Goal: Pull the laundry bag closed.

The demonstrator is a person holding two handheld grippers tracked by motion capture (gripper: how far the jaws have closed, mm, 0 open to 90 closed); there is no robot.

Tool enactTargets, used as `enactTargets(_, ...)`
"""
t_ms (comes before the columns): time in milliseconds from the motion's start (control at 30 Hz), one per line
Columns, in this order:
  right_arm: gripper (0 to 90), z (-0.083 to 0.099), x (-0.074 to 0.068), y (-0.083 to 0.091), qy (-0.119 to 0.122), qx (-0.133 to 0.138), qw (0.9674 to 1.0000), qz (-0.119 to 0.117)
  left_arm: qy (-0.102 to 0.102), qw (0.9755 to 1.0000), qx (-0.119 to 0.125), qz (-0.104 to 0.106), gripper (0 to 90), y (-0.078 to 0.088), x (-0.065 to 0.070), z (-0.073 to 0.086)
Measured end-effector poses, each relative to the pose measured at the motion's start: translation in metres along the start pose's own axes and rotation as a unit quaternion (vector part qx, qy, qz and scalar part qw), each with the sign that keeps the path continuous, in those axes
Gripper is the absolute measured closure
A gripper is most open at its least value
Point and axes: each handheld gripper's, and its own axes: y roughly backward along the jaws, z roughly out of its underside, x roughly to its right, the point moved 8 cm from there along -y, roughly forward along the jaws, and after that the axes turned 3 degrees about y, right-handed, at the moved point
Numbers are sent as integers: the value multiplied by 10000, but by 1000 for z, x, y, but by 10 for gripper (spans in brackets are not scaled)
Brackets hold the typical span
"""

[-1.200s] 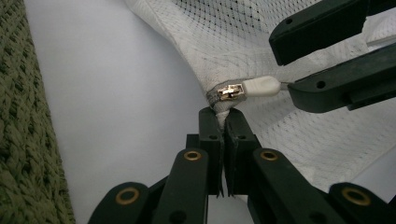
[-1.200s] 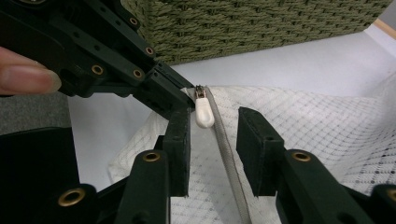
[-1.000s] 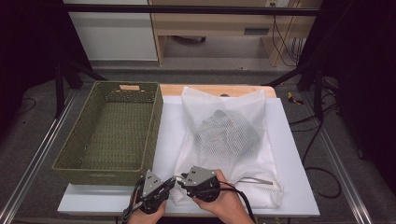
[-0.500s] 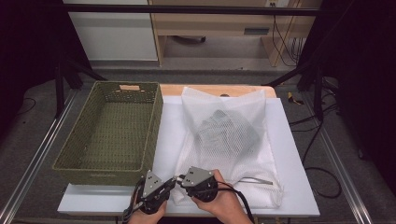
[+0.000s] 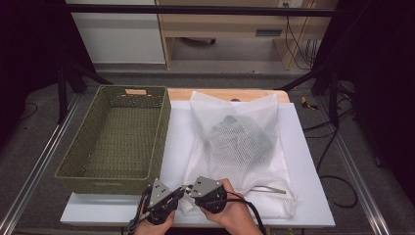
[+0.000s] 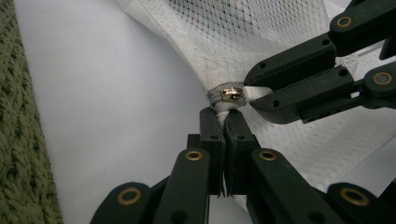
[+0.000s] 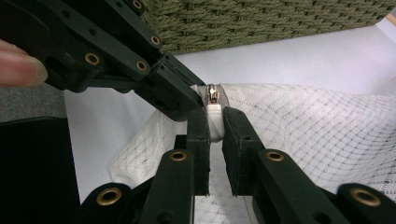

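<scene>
Both grippers meet at the lower middle of the high view, at the near corner of the white mesh bag (image 5: 235,142). At the bottom centre of the left gripper view, the left gripper (image 6: 223,122) has its jaws closed flat together, pinching the fabric end of the bag's seam just below the zipper slider (image 6: 232,94). The right gripper (image 7: 215,122) is nearly closed in its own view, its jaws clamped on the white pull tab (image 7: 214,116) that hangs from the slider, with only the tab's thickness between them.

The split of work looks deliberate: one claw anchors the cloth so the corner cannot bunch or travel, while the other holds the part that has to slide. Judging from that grip, the step in hand is working the zipper — probably opening the bag, though which way the slider will go cannot be told.

The bag lies across the middle and right of the frame on the white board (image 5: 313,171), with a dark folded garment (image 5: 235,139) showing through the mesh near the centre. Its cord (image 5: 271,188) trails toward the lower right. The green woven basket (image 5: 117,137) sits at the left of the frame, just beside the bag and empty — a likely place for the garment, placed close so little carrying is needed.
</scene>
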Motion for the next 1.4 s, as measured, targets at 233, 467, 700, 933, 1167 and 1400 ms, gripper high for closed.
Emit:
enactTargets(233,819,1,-1,1,-33,-138,9999,28,36,10000,17,2,884,0,1,-1)
enactTargets(467,821,3,-2,0,1,-198,9998,55,116,9999,50,9,886,1,1,-2)
enactTargets(700,822,5,-1,1,29,-265,9996,95,217,9997,114,64,889,1,2,-3)
enactTargets(933,822,8,0,1,23,-297,9995,68,305,9993,160,109,890,3,1,-5)
enactTargets(1167,822,24,9,0,-70,-513,9986,82,349,9991,178,147,890,3,1,-5)
enactTargets(1400,821,29,13,2,-75,-434,9990,22,179,9998,79,89,889,-1,3,-3)
